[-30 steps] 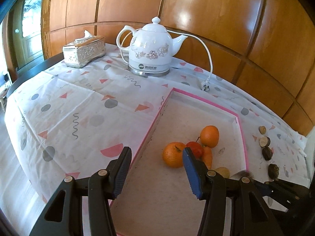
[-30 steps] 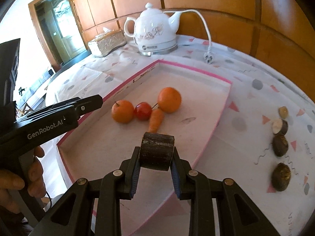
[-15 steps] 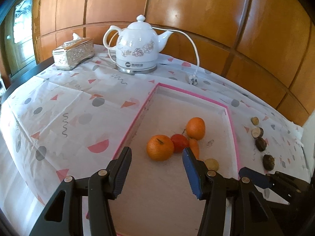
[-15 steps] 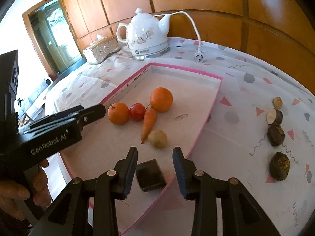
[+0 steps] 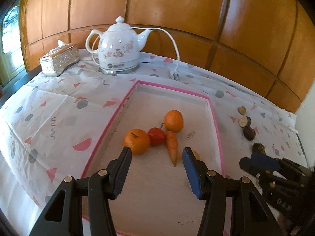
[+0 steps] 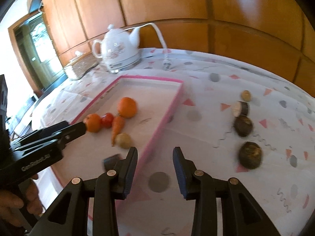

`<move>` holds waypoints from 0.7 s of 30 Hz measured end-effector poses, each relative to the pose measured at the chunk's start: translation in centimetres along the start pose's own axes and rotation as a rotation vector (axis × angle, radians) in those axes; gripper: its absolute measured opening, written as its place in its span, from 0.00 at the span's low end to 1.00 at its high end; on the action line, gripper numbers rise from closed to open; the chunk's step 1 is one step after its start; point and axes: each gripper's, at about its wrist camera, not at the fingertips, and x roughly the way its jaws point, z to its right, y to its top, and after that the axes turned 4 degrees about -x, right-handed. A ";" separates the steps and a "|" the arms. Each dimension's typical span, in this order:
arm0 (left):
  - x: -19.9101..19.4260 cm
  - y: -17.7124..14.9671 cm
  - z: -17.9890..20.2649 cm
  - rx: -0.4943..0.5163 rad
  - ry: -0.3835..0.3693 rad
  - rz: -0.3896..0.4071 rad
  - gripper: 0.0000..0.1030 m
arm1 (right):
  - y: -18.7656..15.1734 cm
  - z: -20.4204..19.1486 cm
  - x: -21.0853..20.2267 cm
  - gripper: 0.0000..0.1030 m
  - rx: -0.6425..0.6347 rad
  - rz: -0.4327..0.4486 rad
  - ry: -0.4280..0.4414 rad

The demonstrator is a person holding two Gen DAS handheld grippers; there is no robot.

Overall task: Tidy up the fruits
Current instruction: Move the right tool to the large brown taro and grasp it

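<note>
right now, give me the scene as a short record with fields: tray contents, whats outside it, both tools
tray: pink-rimmed, on the patterned tablecloth
in tray: two oranges, tomato, carrot, small yellowish potato-like piece, dark block
outside tray: four dark brown pieces in a row, on the right wrist view's right
background: white electric kettle, tissue box
left tool: open, empty, over tray
right tool: open, empty, over the tray's rim
</note>
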 end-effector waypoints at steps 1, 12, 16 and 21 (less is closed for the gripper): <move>0.0 -0.1 0.2 0.007 -0.003 0.000 0.53 | -0.1 0.4 -0.1 0.37 0.007 0.001 -0.010; -0.1 -0.7 2.6 0.079 -0.058 -0.012 0.53 | -2.6 8.8 -1.4 0.50 0.164 -0.038 -0.212; -0.1 -0.9 3.4 0.100 -0.076 -0.021 0.53 | -2.5 10.2 -0.9 0.50 0.171 -0.047 -0.245; -0.1 -1.0 4.0 0.118 -0.087 -0.030 0.53 | -1.8 11.1 1.0 0.50 0.170 -0.072 -0.270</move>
